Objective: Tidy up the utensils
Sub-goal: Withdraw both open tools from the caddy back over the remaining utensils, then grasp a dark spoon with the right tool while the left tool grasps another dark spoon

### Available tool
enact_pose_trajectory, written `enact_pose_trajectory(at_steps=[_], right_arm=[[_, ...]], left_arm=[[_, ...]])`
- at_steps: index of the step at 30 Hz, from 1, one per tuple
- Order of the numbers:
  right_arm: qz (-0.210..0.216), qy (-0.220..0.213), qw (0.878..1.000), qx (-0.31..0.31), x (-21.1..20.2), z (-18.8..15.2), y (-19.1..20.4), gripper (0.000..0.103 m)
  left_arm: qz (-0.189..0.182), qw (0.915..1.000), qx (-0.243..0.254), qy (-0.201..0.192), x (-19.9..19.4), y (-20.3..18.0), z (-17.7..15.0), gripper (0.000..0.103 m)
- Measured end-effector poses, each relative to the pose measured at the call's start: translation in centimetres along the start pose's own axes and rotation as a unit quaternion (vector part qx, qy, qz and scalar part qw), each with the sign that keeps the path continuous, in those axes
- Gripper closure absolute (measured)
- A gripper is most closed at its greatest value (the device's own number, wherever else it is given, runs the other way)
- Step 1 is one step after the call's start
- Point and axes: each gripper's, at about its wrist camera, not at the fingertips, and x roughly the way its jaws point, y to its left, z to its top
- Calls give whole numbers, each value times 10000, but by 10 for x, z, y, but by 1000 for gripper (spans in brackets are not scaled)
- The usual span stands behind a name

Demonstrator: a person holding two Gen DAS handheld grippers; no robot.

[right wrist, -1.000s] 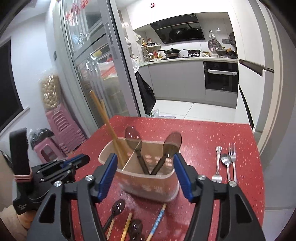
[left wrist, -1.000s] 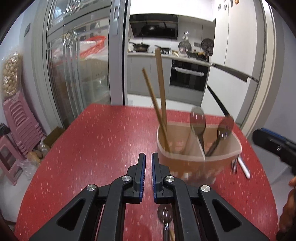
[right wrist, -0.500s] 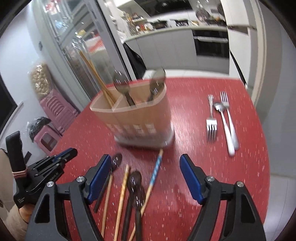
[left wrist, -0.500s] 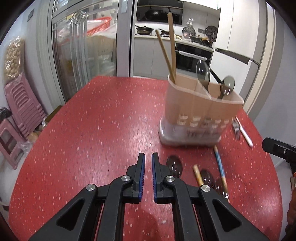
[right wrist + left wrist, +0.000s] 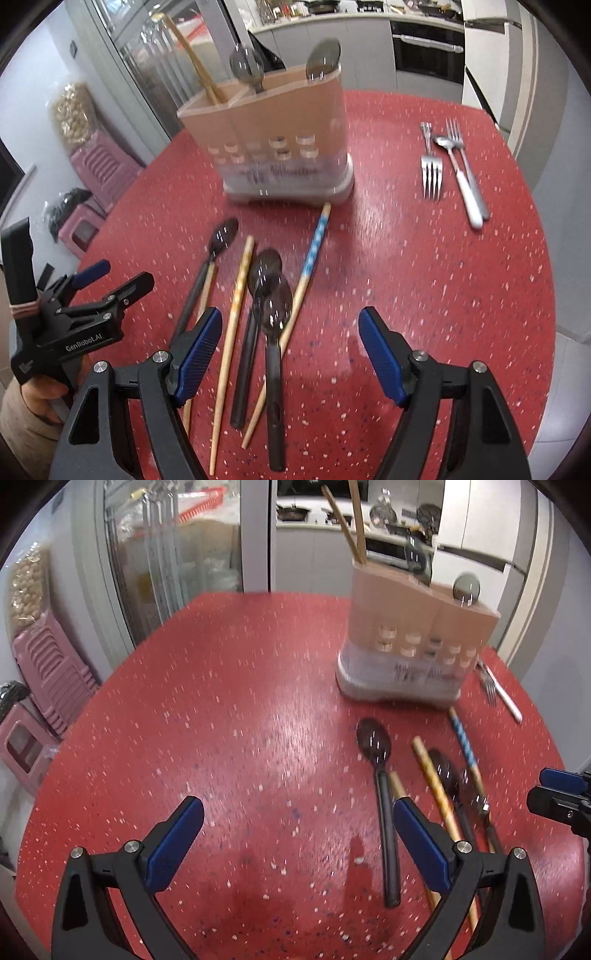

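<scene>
A beige utensil holder (image 5: 273,144) stands on the red table (image 5: 443,277) with chopsticks and two dark spoons in it; it also shows in the left wrist view (image 5: 413,642). In front of it lie dark spoons (image 5: 271,295), wooden chopsticks (image 5: 236,295) and a blue-patterned chopstick (image 5: 312,254); the left wrist view shows a spoon (image 5: 376,753) and chopstick (image 5: 436,782). My left gripper (image 5: 297,834) is open and empty above bare table, left of the spoons. My right gripper (image 5: 291,343) is open and empty over the loose spoons.
Two forks (image 5: 430,166) and a white-handled spoon (image 5: 463,181) lie at the table's right. Pink stools (image 5: 48,690) stand on the floor at left. A glass door and the kitchen lie beyond the table's far edge.
Both grippers pulled back from the holder and tilted down toward the table. The left gripper went from shut to wide open. The right stayed open.
</scene>
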Motion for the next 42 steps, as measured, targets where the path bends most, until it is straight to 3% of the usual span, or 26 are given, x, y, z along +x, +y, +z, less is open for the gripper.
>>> enact_pose_trajectory(at_steps=[7, 15, 25, 30, 35, 38, 42], right_arm=[[-107, 332, 9993, -133, 15, -8, 8, 24], [-338, 608, 9969, -370, 30, -11, 19, 26], [-505, 966, 9931, -433, 48, -11, 24, 48], [-585, 938, 9925, -514, 54, -7, 27, 53], [-636, 866, 9927, -539, 55, -5, 28, 82], [-555, 832, 9941, -416, 54, -4, 21, 89], [-322, 795, 9962, -164, 52, -5, 9, 91]], left_arm=[[-123, 9989, 382, 233, 14, -18, -10, 0], [5, 9973, 531, 499, 28, -29, -10, 0], [77, 9965, 596, 587, 36, -28, -10, 0], [70, 9965, 599, 574, 41, -28, -3, 0], [72, 9965, 602, 573, 43, -28, 1, 0], [29, 9963, 620, 595, 45, -28, 4, 0], [-27, 9955, 708, 628, 46, -30, 11, 0]])
